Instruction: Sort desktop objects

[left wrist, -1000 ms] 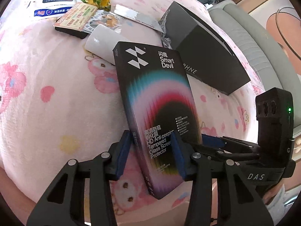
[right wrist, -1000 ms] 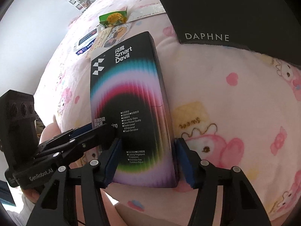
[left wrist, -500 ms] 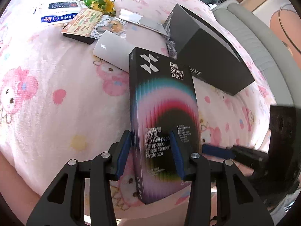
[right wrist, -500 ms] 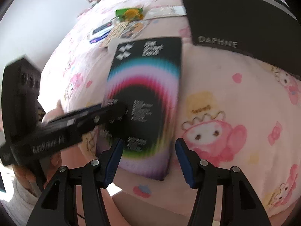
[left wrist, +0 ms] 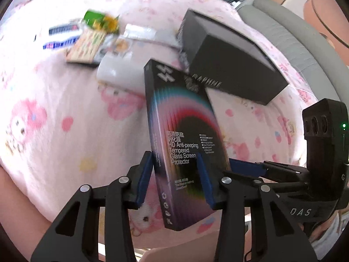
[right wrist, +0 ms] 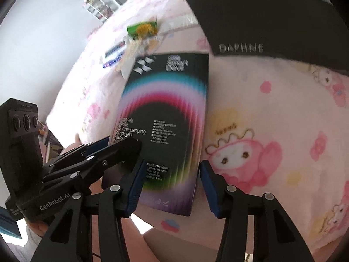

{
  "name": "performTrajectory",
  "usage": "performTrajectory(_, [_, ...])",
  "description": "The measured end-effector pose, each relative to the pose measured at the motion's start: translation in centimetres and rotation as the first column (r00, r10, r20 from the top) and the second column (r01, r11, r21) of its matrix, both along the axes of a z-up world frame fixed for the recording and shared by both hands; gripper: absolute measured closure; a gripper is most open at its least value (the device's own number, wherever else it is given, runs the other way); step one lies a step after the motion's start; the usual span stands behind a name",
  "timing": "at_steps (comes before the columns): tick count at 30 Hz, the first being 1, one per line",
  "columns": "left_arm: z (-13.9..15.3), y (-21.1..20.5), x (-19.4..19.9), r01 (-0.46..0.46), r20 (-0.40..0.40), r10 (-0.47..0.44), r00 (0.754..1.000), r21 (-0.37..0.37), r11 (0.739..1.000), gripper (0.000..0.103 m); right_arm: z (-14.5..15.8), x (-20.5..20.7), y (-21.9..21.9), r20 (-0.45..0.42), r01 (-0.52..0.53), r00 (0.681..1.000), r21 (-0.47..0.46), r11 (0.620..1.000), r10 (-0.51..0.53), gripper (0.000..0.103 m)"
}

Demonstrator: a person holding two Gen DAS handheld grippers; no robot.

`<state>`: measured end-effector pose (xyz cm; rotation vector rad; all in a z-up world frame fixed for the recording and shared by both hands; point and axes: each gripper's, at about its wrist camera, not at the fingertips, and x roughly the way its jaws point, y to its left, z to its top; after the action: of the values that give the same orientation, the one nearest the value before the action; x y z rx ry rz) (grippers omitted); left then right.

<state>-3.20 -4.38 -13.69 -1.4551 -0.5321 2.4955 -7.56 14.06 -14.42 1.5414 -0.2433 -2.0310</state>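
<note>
My left gripper (left wrist: 174, 179) is shut on the black rainbow-print screen protector box (left wrist: 185, 144) and holds it tilted above the pink blanket. The same box shows in the right wrist view (right wrist: 165, 126), with the left gripper (right wrist: 113, 150) clamped on its lower left edge. My right gripper (right wrist: 172, 185) is open, its blue pads standing either side of the box's near end without pressing it. The right gripper also shows at the right of the left wrist view (left wrist: 248, 167).
A large black DAPHNE box (left wrist: 231, 63) lies behind on the pink cartoon blanket (left wrist: 54, 109). A white cup (left wrist: 122, 72), a green packet (left wrist: 100, 20), cards and wipes packets (left wrist: 63, 37) lie far left. A grey sofa edge (left wrist: 294, 43) runs along the right.
The right gripper let go of the box and came back beside it, jaws open. The left gripper kept hold and swung the box slightly; the view is blurred by motion.
</note>
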Motion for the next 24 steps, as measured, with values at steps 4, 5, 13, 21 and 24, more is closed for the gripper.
performTrajectory(4, [2.3,0.8,-0.1,0.015,-0.044,-0.015,0.999,0.001,1.0,0.061,2.2,0.1,1.4,-0.029,0.024,0.999,-0.032,0.999,-0.025,0.056])
performTrajectory(5, [3.0,1.0,-0.2,0.019,-0.058,-0.019,0.998,-0.002,1.0,0.061,2.7,0.1,1.6,-0.037,0.028,0.999,-0.039,0.999,-0.03,0.056])
performTrajectory(13, [8.1,4.4,-0.3,0.103,-0.183,-0.105,0.977,-0.022,0.994,0.097,8.9,1.0,2.4,-0.173,0.008,0.985,-0.111,0.994,-0.027,0.065])
performTrajectory(21, [0.8,4.2,-2.3,0.052,0.034,-0.05,0.998,-0.074,0.996,0.096,3.4,-0.6,3.5,-0.058,0.066,0.996,-0.038,0.997,-0.068,0.066])
performTrajectory(24, [-1.0,3.9,-1.9,0.067,0.08,-0.063,0.995,-0.05,0.996,0.091,0.9,-0.7,4.8,0.006,0.109,0.994,0.0,0.994,-0.109,0.066])
